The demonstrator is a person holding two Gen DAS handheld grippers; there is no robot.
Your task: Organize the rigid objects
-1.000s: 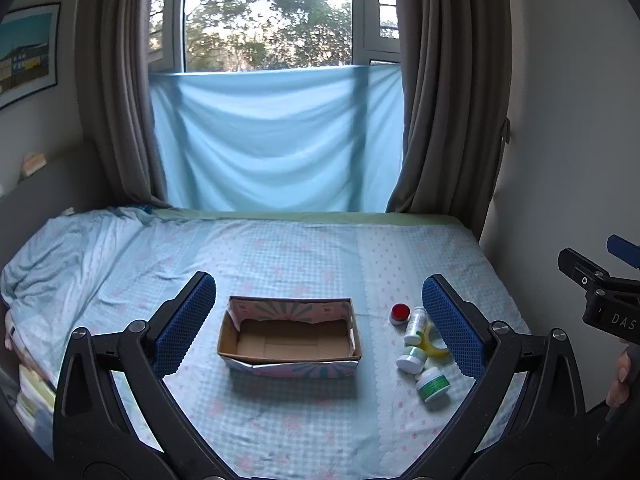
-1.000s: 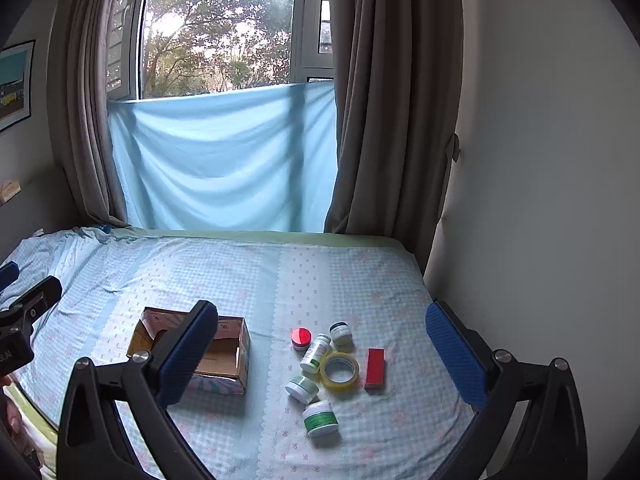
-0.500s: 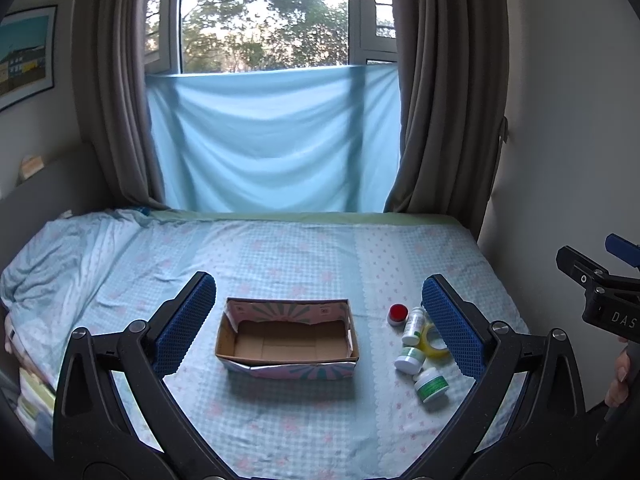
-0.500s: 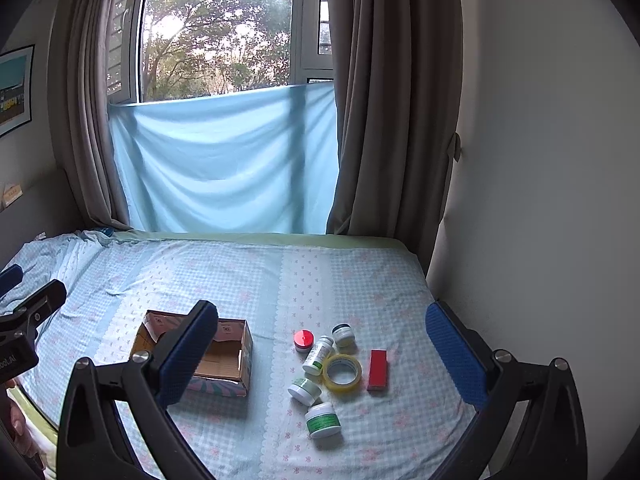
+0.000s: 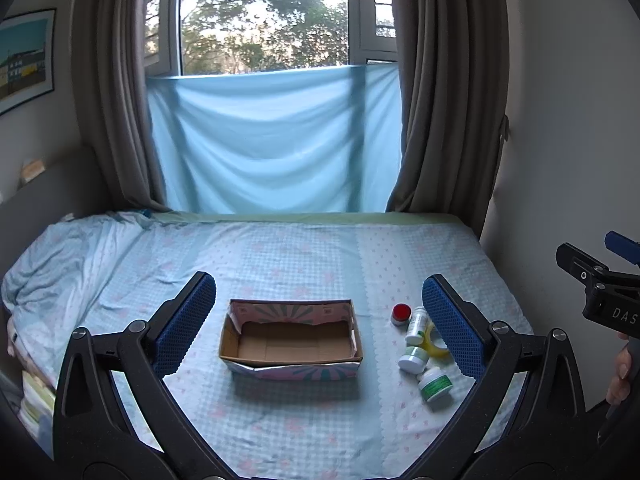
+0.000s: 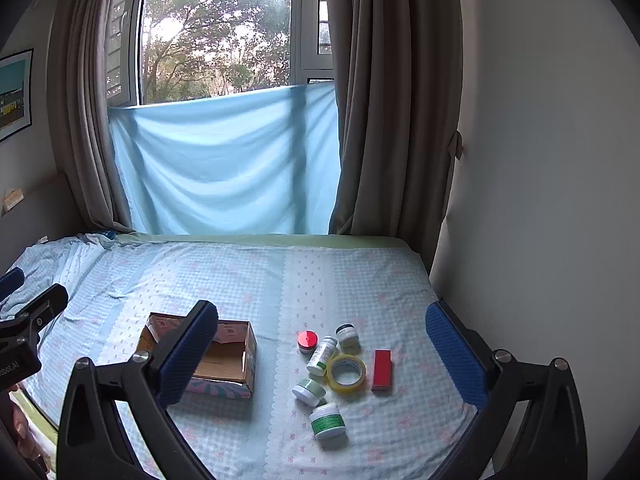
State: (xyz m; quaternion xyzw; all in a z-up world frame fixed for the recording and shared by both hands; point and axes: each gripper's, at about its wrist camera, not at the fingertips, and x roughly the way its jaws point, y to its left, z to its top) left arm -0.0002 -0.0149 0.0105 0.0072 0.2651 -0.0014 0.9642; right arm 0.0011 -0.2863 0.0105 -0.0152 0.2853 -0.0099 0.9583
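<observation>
Nothing picked yet: left gripper (image 5: 318, 326) and right gripper (image 6: 322, 354) spread wide and empty above the bed (image 6: 280, 276), jars (image 6: 327, 420) clustered toward its right edge beside the empty box (image 5: 291, 340), first reach-and-grasp next.

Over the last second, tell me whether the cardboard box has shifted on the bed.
No. The cardboard box keeps its spot on the bedsheet, left of the red-lidded jar; the slight drift looks like camera motion.

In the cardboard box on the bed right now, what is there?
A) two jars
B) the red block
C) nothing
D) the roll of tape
C: the cardboard box shows only its bare floor, while the tape roll, red block and jars lie on the bed beside it.
</observation>
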